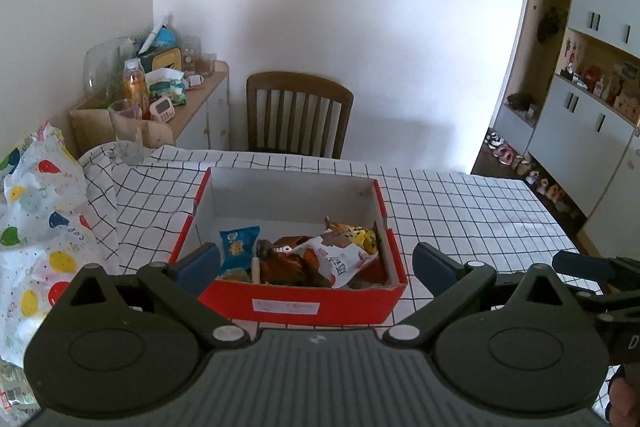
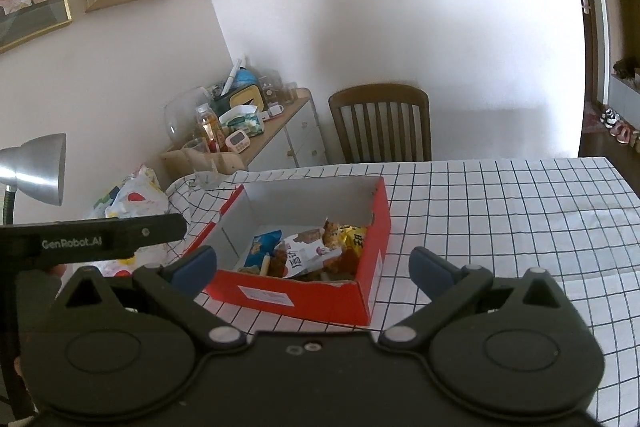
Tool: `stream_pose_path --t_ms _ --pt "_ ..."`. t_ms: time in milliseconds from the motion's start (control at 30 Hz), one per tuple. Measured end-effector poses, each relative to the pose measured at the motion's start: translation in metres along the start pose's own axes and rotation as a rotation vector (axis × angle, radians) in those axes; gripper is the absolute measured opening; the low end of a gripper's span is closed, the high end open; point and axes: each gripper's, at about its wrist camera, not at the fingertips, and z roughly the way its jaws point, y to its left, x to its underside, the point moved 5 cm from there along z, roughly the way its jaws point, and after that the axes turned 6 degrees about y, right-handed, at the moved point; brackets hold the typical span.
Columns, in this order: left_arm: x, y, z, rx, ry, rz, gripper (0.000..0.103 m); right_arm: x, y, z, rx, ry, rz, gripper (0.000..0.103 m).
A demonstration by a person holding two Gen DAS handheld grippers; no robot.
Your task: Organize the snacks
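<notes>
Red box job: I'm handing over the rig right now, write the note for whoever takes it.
Left gripper: open, empty, hanging in front of the red box.
Right gripper: open, empty, beside the left one, facing the same box.
Snacks: a blue cookie packet, a white wrapper and a yellow packet lie piled in the near part of the box on the checked tablecloth.
Done: those snacks are boxed.
Left: no loose snacks show on the cloth; the balloon-print bag to the left may need checking.
</notes>
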Motion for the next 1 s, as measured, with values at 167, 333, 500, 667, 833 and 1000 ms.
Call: stream_pose_path --t_ms 167,333,500,667,833,1000 --pt "0.001 -0.001 0.0 -0.001 0.007 0.001 0.103 -0.002 0.001 -0.001 0.008 0.01 0.001 0.103" --pt "0.0 -0.001 0.001 -0.006 0.016 -0.001 0.103 -0.003 0.001 -0.002 0.009 0.013 0.001 0.103" --pt "-0.002 -0.001 0.002 -0.01 0.032 -0.003 0.103 -0.005 0.002 -0.001 0.013 0.022 -0.001 0.103" --pt "-0.004 -0.001 0.002 -0.023 0.037 -0.002 0.103 -0.007 0.003 0.001 0.009 0.03 -0.018 0.103" --pt "-0.005 -0.001 0.002 -0.022 0.039 -0.007 0.103 -0.01 0.003 0.002 0.002 0.032 -0.024 0.103" --pt "-0.007 -0.004 0.001 -0.015 0.032 0.0 0.103 -0.014 0.0 0.004 0.009 0.033 -0.018 0.103"
